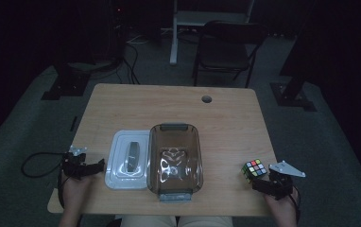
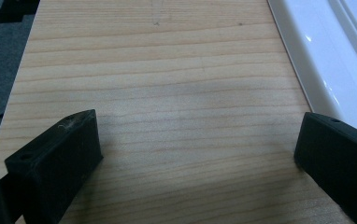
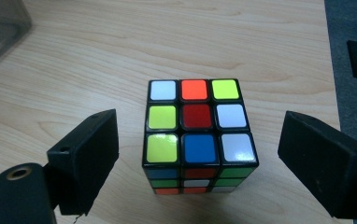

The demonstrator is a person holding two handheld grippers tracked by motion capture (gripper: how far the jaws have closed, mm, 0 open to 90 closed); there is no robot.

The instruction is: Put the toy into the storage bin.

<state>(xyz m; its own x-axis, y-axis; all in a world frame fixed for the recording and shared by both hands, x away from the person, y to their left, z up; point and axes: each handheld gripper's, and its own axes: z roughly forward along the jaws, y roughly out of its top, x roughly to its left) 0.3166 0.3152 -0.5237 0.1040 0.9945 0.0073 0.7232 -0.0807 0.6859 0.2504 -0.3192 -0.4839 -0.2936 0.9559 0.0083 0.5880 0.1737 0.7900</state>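
Observation:
A scrambled puzzle cube (image 1: 254,170) (image 3: 198,135) rests on the wooden table (image 1: 178,109) near its front right corner. My right gripper (image 1: 262,185) (image 3: 197,161) is open, its jaws standing on either side of the cube without touching it. A clear grey plastic container (image 1: 175,161) sits empty at the table's front middle, and its white lid (image 1: 127,160) (image 2: 326,60) lies flat just to its left. Left of the lid, my left gripper (image 1: 92,167) (image 2: 197,149) is open over bare wood with nothing between its jaws.
A round cable hole (image 1: 207,99) is at the table's far side. A black chair (image 1: 226,47) and stand legs (image 1: 67,85) are on the dark floor behind the table. A black cable (image 1: 37,163) loops off the left edge.

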